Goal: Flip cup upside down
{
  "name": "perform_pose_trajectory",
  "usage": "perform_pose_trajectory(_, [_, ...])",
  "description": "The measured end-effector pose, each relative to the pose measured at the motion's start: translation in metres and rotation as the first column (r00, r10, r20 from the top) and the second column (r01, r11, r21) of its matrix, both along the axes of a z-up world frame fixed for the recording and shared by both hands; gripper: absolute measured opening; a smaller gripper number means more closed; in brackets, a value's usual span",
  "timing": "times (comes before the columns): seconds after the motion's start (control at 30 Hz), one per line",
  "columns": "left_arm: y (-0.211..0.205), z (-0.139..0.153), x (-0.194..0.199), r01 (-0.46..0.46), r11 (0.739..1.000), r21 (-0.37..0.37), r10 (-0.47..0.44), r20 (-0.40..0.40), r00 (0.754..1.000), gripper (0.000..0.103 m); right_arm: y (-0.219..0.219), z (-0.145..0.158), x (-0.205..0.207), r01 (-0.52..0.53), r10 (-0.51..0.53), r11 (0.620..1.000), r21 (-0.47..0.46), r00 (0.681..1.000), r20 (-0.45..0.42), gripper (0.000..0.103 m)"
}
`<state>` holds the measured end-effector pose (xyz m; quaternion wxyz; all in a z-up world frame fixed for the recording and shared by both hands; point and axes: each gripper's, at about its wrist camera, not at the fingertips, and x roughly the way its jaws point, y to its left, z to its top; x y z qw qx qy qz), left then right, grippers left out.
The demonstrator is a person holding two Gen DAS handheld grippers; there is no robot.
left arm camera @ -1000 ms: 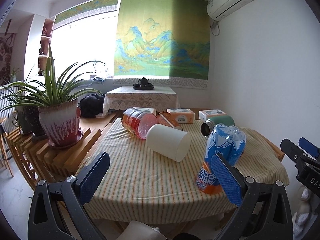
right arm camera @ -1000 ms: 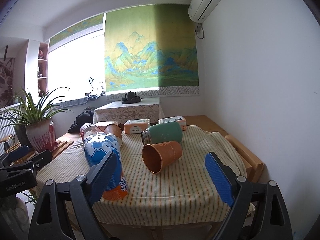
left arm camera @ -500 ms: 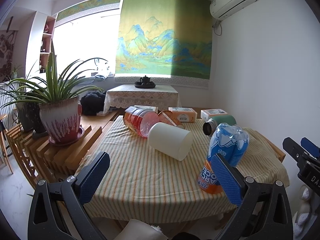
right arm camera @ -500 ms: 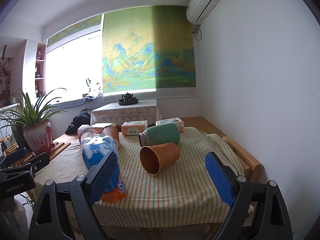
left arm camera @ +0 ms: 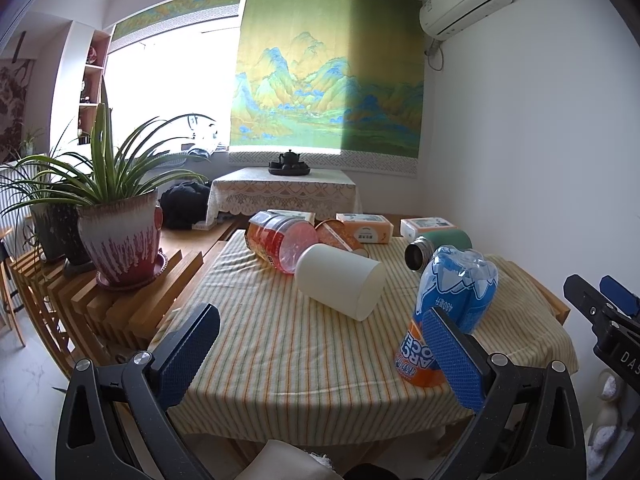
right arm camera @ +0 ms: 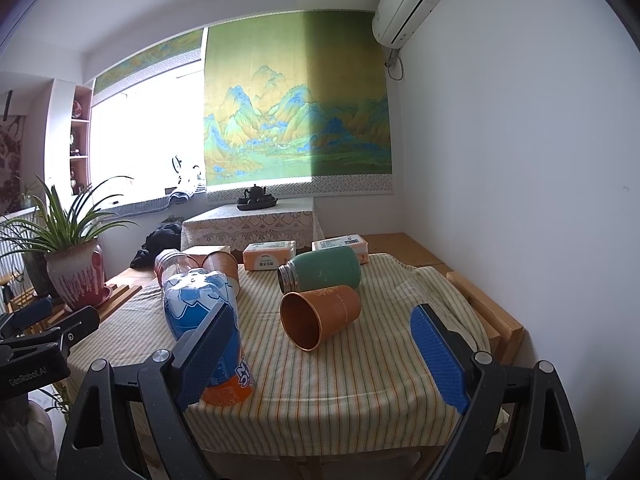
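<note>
Several cups lie on their sides on the striped tablecloth [left arm camera: 280,344]. A white cup [left arm camera: 340,284] rests mid-table, its closed base towards me in the left wrist view. An orange cup [right arm camera: 320,316] lies with its open mouth towards the right wrist camera, and a second orange cup [left arm camera: 340,234] lies further back. My left gripper [left arm camera: 320,356] hangs open at the table's near edge, short of the white cup. My right gripper [right arm camera: 322,356] is open too, short of the orange cup and holding nothing.
A blue and orange drink bottle [left arm camera: 452,312] stands upside down near the front edge. A green flask [right arm camera: 320,270] and a red clear jar [left arm camera: 276,240] lie on their sides. Boxes [left arm camera: 362,223] sit at the back. A potted plant [left arm camera: 120,236] stands left on wooden slats.
Both views have shifted only slightly, so the grippers drifted a little. Their jaws stay open and nothing on the table has moved.
</note>
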<state>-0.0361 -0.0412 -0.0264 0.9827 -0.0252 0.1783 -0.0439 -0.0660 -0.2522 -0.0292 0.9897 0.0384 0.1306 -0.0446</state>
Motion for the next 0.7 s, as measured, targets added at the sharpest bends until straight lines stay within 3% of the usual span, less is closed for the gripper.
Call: perform_pose_trajectory(0.7, [-0.0028, 0.0015, 0.0023, 0.001, 1.0, 0.001, -0.001, -0.001, 1.0, 0.103, -0.0019, -0.002, 0.0017, -0.005, 0.005, 1.0, 0.005, 1.0, -0.007, 0.088])
